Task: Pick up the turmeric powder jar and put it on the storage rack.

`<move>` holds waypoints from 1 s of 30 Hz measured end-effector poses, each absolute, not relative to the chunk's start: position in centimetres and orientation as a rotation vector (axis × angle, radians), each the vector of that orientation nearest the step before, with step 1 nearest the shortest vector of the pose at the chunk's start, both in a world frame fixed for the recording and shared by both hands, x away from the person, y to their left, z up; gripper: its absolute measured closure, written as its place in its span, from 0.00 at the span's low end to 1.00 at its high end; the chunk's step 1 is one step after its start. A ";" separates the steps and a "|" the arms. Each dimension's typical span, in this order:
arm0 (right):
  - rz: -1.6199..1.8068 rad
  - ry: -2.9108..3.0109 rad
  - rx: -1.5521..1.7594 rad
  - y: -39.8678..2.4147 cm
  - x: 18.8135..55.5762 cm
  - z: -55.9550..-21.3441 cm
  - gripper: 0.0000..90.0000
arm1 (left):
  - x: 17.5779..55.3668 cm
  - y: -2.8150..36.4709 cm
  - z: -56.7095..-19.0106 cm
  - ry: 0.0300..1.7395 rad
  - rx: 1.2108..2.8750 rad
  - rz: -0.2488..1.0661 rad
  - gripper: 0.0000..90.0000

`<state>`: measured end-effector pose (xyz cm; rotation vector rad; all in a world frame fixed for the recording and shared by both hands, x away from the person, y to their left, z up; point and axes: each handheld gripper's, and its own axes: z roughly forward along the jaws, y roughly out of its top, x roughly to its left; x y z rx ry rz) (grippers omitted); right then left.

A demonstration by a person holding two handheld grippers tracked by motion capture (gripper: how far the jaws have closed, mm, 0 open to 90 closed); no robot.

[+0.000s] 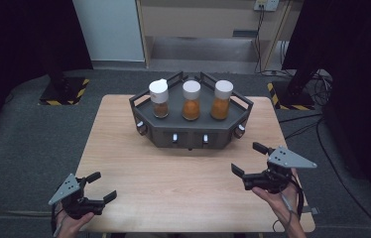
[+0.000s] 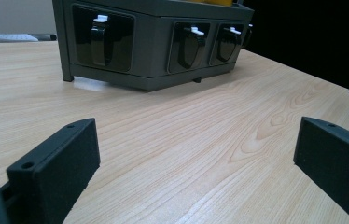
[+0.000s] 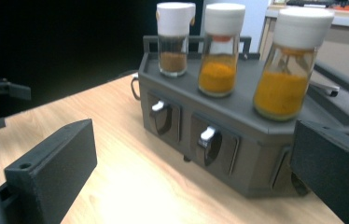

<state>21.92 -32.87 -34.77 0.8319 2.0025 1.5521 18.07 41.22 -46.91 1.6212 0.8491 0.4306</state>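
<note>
Table (image 1: 124, 148) of pale wood grain is seen carrying a dark grey angular rack (image 1: 192, 130) at its far middle, on whose top three white-capped glass spice jars (image 1: 191, 100) are stood in a row, probably so each can be reached from the front. The left gripper (image 1: 98, 186) and the right gripper (image 1: 248, 159) are held low near the table's near corners, well apart from the rack, jaws spread and empty, seemingly in readiness.
</note>
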 end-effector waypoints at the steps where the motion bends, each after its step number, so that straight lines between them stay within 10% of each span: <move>1: 1.547 2.004 0.837 -33.0 21.7 -35.1 0.01 | 18.1 41.2 -46.9 0.849 1.620 0.431 0.00; 30: 1.533 1.985 0.960 -34.8 19.5 -42.2 0.03 | 18.2 41.1 -46.9 0.827 1.633 0.427 0.00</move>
